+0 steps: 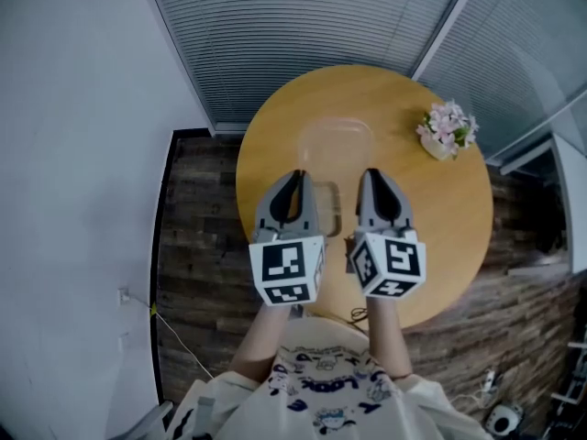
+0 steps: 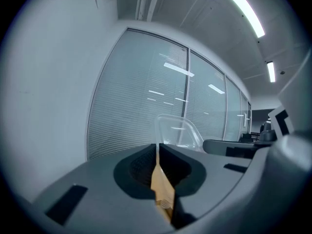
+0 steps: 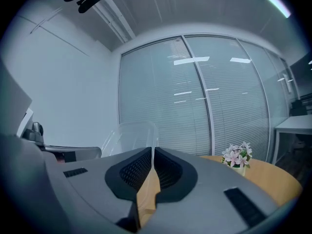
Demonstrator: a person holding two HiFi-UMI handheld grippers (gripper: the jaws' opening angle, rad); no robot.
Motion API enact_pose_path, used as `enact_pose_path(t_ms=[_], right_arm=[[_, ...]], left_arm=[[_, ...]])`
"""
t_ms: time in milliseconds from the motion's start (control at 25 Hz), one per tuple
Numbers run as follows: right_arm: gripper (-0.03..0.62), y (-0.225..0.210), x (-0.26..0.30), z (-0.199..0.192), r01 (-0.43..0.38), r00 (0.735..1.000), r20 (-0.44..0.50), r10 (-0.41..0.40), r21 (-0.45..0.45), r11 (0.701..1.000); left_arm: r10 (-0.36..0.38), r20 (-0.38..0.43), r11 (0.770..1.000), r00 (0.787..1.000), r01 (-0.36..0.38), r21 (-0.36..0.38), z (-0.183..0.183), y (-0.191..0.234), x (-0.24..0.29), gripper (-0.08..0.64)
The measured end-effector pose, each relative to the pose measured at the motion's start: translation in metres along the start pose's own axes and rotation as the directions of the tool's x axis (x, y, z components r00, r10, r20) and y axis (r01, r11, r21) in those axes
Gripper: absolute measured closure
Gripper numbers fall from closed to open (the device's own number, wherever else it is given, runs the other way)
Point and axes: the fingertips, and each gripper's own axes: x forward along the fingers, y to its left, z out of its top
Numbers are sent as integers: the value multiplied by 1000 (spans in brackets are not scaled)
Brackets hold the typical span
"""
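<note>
A: Tongs?
B: Left gripper (image 1: 296, 183) and right gripper (image 1: 373, 181) are both pinched tight on the near rim of a clear plastic container (image 1: 337, 149), one each side, likely to keep it level.
A: Where is it?
B: Over the round table (image 1: 440, 218), possibly resting on it. The grippers are side by side, pointing forward. Flowers (image 1: 448, 128) well apart.

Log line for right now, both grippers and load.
left gripper: shut on clear container rim | right gripper: shut on same rim | round table contact: unclear | flower pot: apart
</note>
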Motion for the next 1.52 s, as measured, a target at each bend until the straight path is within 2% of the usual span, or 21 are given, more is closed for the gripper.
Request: enact_pose_path(t_ms=[640, 1520], right_arm=[[571, 3, 3, 25, -7, 998, 57, 8, -4, 1000], [571, -1, 3, 23, -5, 999, 54, 6, -7, 1000]], left_arm=[[2, 60, 1000, 998, -4, 18, 28, 0, -1, 538], [-8, 58, 1000, 998, 7, 19, 28, -4, 1, 538]])
